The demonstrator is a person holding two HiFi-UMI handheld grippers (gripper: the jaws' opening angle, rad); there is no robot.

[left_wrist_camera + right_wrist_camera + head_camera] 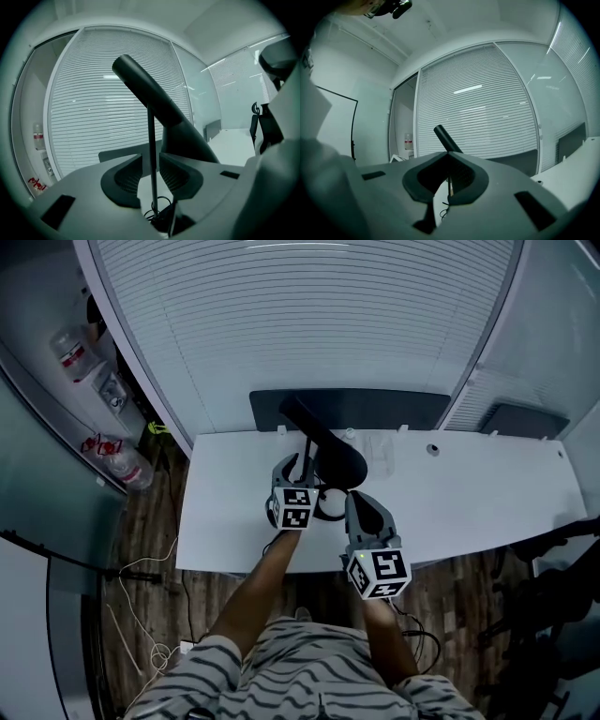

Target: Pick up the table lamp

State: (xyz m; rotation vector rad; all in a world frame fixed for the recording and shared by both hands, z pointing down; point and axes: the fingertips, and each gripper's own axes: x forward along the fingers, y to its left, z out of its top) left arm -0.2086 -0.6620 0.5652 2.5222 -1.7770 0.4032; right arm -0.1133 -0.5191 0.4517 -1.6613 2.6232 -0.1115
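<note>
A black table lamp (pixel 328 442) stands on the white table (pixel 469 512), its long head tilted and a coiled cable by its foot. My left gripper (pixel 292 465) is at the lamp's left side. In the left gripper view its jaws (pixel 151 159) stand narrowly open, with the thin stem (pixel 152 140) in the gap and touching neither pad. My right gripper (pixel 357 500) hangs nearer me, just right of the lamp. Its tips (pixel 447 153) meet with nothing between them, and the lamp head (pixel 446 138) shows beyond.
A dark panel (pixel 375 409) runs along the table's far edge below the window blinds. A small round fitting (pixel 432 450) sits on the table at the right. Bottles (pixel 127 465) stand on shelves at the left, a dark chair (pixel 553 549) at the right, and cables (pixel 150 615) lie on the floor.
</note>
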